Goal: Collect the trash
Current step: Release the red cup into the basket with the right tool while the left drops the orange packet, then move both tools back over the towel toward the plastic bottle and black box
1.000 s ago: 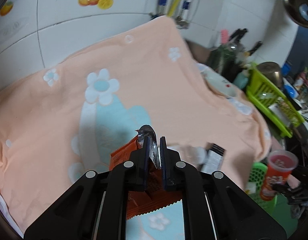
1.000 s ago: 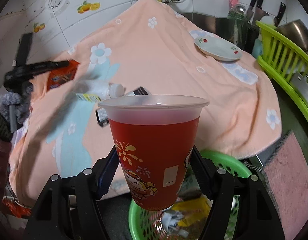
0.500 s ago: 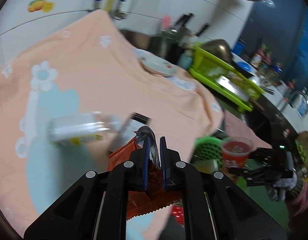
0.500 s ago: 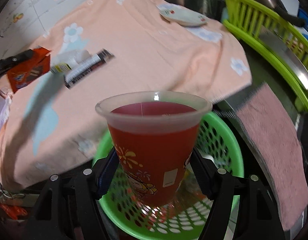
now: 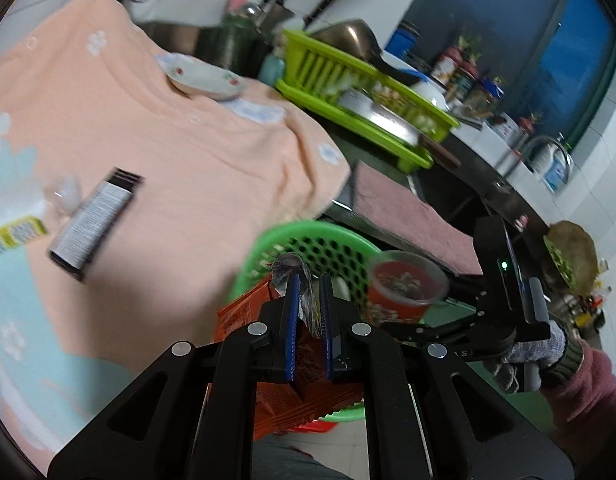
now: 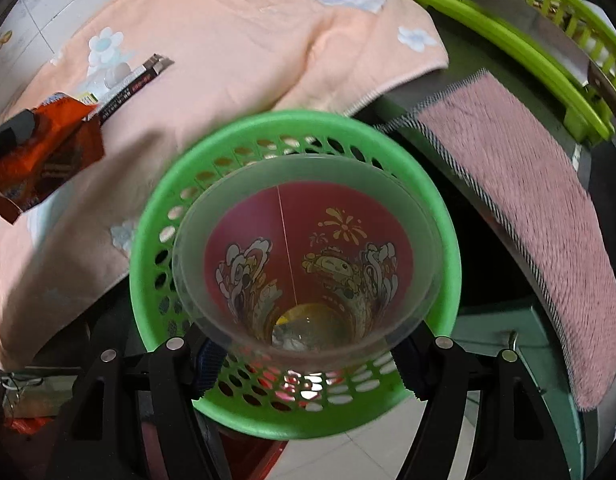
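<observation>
Wrapper [image 5: 243, 316], orange and crinkled, is pinched by its silvery top edge in the left gripper [image 5: 308, 300], whose fingers are pressed nearly together on it; its long axis runs up and down the lower centre of the left view, the saw-toothed end pointing down past the fingers. In the right view the same wrapper [image 6: 43, 160] shows at the left edge, over the cloth [image 6: 235, 40].

The right gripper [image 6: 308, 356] clamps a red printed cup [image 6: 308, 256] between its fingers, at the cup's lower sides. The cup fills the centre of the right view, mouth toward the camera and base pointing down into the green basket [image 6: 444, 232] directly beneath it. In the left view the cup [image 5: 404, 288] sits at centre right, upright with a slight tilt, just above the basket's [image 5: 308, 232] rim.

On the cloth [image 5: 187, 140], at the left of the left view, lies a dark stick-shaped packet [image 5: 91, 224], its long axis slanting from lower left to upper right. A plate [image 5: 203, 76] rests near the cloth's upper edge, with a lime dish rack [image 5: 348, 92] to its right and a pink towel [image 5: 404, 212] below that.
</observation>
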{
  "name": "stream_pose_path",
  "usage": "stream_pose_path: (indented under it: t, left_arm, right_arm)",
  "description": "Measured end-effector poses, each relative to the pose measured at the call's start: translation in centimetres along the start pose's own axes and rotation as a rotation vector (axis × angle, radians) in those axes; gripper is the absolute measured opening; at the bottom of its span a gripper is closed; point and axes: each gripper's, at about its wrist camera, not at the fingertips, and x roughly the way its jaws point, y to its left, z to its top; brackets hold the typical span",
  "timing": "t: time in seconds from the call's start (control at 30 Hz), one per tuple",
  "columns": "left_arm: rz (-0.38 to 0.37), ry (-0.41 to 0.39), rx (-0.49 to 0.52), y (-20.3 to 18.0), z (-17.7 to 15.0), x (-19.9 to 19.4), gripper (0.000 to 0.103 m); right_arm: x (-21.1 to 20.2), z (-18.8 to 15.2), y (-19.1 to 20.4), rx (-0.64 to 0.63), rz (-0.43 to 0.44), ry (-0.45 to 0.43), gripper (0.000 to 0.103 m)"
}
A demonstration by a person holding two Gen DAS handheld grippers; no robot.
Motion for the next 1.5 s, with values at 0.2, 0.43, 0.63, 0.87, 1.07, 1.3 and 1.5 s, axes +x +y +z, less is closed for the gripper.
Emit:
stream_pose_path:
  t: [0.2,0.43,0.63,0.87,1.07,1.3,1.5]
  left_arm:
    - [-0.03,0.045,0.006,-1.9,-1.4,2.3,0.009]
    - [-0.047,0.068,0.012,-3.3,-1.9,3.8,0.009]
    - [-0.034,0.085,0.018,-3.9,-1.9,5.1,0.028]
    - [-0.014,0.084,0.002,-3.3,-2.2,5.3,0.044]
    - [0.018,0.057,-0.01,-2.2,-2.0,3.8,0.048]
    - [0.076,0.015,-0.032,0.1,-1.9,1.0,0.05]
    - [0.152,-0.021,-0.053,3.1,-2.0,-1.7,0.051]
  right_arm:
    - [-1.1,-1.0,-1.1,0.014,-0.01,-0.025,0.079]
    - [-2.4,-1.5,-2.0,0.026,-0.011,-0.053,0.079]
    - [-3.2,-1.5,-2.3,0.036,-0.016,-0.078,0.08]
    - [-3.8,-1.6,-2.5,0.042,-0.012,-0.094,0.08]
    - [-3.6,-1.3,-1.9,0.034,-0.001,-0.096,0.08]
    - [-3.3,0.1,-0.2,0.008,0.026,-0.108,0.081]
    - [-2.7,1.9,2.4,-0.039,0.055,-0.115,0.081]
